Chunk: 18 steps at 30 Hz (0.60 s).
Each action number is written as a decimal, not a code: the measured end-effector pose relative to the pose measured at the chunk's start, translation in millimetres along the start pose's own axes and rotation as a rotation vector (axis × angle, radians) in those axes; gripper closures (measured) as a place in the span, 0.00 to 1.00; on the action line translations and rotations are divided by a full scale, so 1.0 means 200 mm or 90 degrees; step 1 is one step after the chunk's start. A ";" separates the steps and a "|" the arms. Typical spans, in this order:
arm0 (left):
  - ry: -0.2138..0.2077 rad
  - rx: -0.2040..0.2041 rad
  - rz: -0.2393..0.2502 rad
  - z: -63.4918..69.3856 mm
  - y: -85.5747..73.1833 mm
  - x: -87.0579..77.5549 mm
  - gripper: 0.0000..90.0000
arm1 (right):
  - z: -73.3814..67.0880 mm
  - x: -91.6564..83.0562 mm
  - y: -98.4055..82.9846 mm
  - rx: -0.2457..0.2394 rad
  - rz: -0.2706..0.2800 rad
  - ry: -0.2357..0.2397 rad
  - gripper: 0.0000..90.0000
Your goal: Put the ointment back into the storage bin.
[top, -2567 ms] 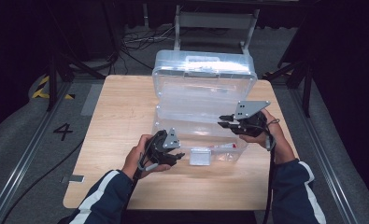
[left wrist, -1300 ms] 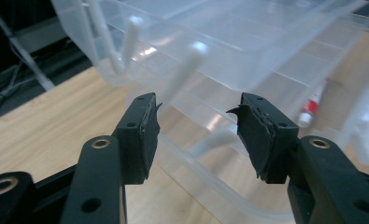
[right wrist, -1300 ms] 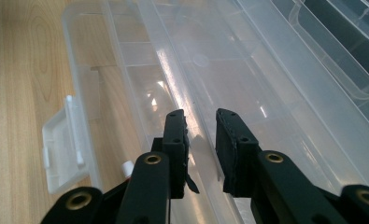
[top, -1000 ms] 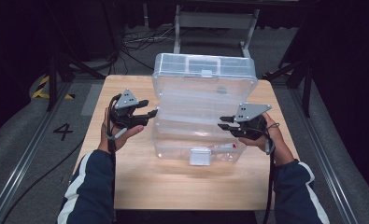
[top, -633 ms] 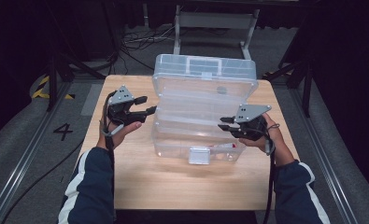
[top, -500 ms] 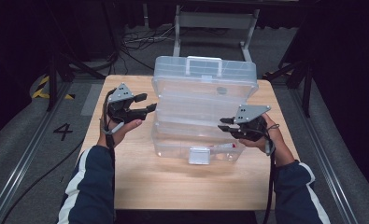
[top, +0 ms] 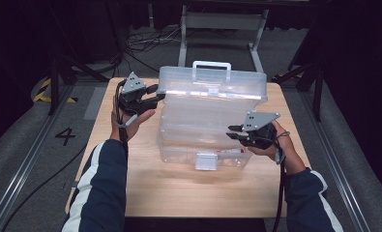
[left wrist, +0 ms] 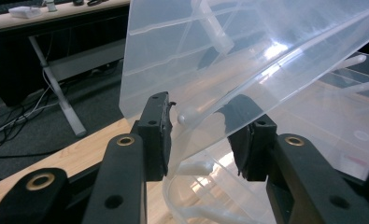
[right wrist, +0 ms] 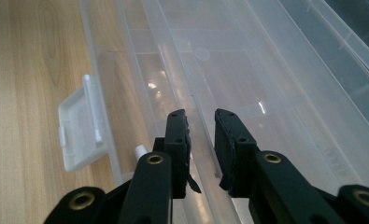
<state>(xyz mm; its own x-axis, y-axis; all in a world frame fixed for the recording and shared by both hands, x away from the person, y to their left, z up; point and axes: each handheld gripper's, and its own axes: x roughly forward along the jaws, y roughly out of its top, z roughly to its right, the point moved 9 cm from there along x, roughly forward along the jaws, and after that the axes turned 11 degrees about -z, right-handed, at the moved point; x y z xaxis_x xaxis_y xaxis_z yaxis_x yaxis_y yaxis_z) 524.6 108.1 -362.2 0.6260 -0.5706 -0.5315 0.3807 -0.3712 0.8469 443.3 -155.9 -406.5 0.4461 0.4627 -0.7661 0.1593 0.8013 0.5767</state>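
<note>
A clear plastic case (top: 203,140) stands on the wooden table (top: 145,188), with its lid (top: 213,87) swung up and the handle (top: 211,65) on top. My left gripper (top: 155,96) is at the lid's left end. Its jaws have just been closing, and they clamp the lid's edge (left wrist: 191,112) at the corner, one pad seen through the plastic. My right gripper (top: 233,133) is at the base's right front, its jaws (right wrist: 202,140) shut narrowly over the base's front wall (right wrist: 173,79). The white latch (right wrist: 81,135) hangs at the front.
A small item with a red part (top: 229,151) lies inside the base near the front right. Bare table lies in front of the case and at both sides. A metal stand (top: 222,24) and cables on the floor sit behind the table.
The lid has swung higher, its handle now standing above the case. My left gripper rose and moved back with the lid's left end and narrowed its jaws. My right gripper stayed put.
</note>
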 end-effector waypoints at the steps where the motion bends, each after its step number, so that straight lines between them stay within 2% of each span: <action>1: -0.002 0.000 -0.001 0.00 0.00 0.00 0.69 | 0.00 0.00 0.00 0.001 0.000 -0.003 0.84; 12: -0.003 0.012 -0.007 -0.01 -0.01 0.00 0.70 | 0.03 -0.10 -0.09 0.020 0.010 -0.021 0.86; 18: -0.004 0.014 -0.008 0.00 -0.02 0.00 0.71 | 0.08 -0.22 -0.16 0.051 0.037 -0.042 0.84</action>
<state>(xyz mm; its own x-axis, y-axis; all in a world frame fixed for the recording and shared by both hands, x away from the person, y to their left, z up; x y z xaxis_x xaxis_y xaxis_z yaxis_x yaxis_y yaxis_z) 523.1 110.5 -365.0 0.6170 -0.5706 -0.5419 0.3727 -0.3947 0.8398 433.4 -208.6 -386.3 0.5136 0.4791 -0.7118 0.1998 0.7400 0.6422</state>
